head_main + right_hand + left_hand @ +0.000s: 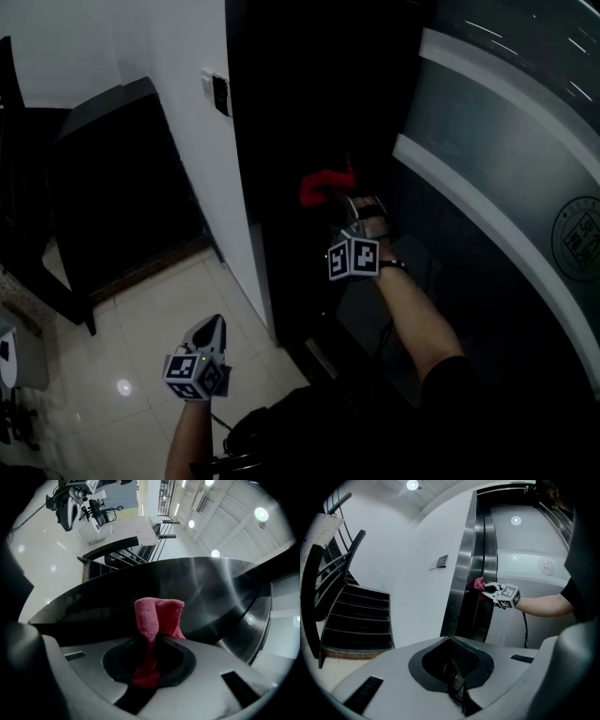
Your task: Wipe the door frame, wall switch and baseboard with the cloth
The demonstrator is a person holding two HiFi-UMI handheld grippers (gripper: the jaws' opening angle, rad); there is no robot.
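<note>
While the right gripper [152,641] clamps the cloth [157,613] at the door frame [140,581], the left gripper [457,679] closed and empty, friction may tug it loose.

Dim hallway by a staircase
White wall [178,112], glossy pale floor tiles [141,356], black stairs [356,616] at left, 1 ceiling downlight [411,484].

Black staircase [351,620] stands left of the white wall [412,597], on pale floor tiles [141,356]

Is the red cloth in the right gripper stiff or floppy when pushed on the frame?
Probably floppy: the red cloth folds over itself above the right gripper. Its fuzzy surface likely drags, not slips, on the shiny door frame.
</note>
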